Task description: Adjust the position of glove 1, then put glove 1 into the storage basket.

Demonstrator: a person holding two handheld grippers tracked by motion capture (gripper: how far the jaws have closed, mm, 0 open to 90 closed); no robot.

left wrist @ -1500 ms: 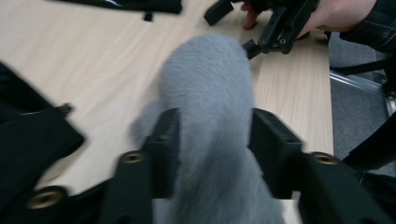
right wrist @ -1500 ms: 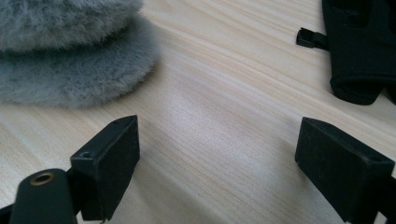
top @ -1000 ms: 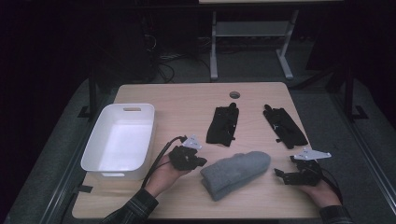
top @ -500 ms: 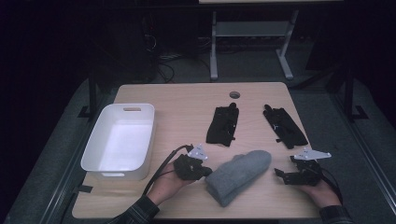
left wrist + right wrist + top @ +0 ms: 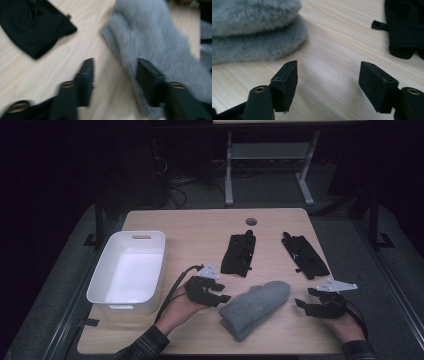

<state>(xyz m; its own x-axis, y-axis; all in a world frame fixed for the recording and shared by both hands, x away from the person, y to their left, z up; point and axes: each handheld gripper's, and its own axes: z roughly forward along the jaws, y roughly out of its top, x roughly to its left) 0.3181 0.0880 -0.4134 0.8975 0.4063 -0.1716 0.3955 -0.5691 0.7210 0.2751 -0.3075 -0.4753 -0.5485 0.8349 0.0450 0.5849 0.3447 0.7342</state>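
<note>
Two grey fuzzy mittens (image 5: 255, 307) lie stacked near the table's front edge; they also show in the left gripper view (image 5: 155, 40) and the right gripper view (image 5: 254, 32). My left gripper (image 5: 221, 298) sits at their left end. Its jaws have just been opening and stand open (image 5: 116, 67), the right one against the mitten's edge, pressing on nothing. My right gripper (image 5: 301, 303) rests to the right of the mittens. Its jaws have just been closing a little but remain open (image 5: 328, 66) over bare wood.
A white bin (image 5: 152, 265) stands at the table's left. Two black gloves lie farther back, one in the middle (image 5: 239, 254) and one to the right (image 5: 304, 255). A round hole (image 5: 251, 221) marks the table's far edge.
The left gripper's jaws, shut before, now stand open beside the mittens; that hand shifted only slightly. The right hand has kept still.
</note>
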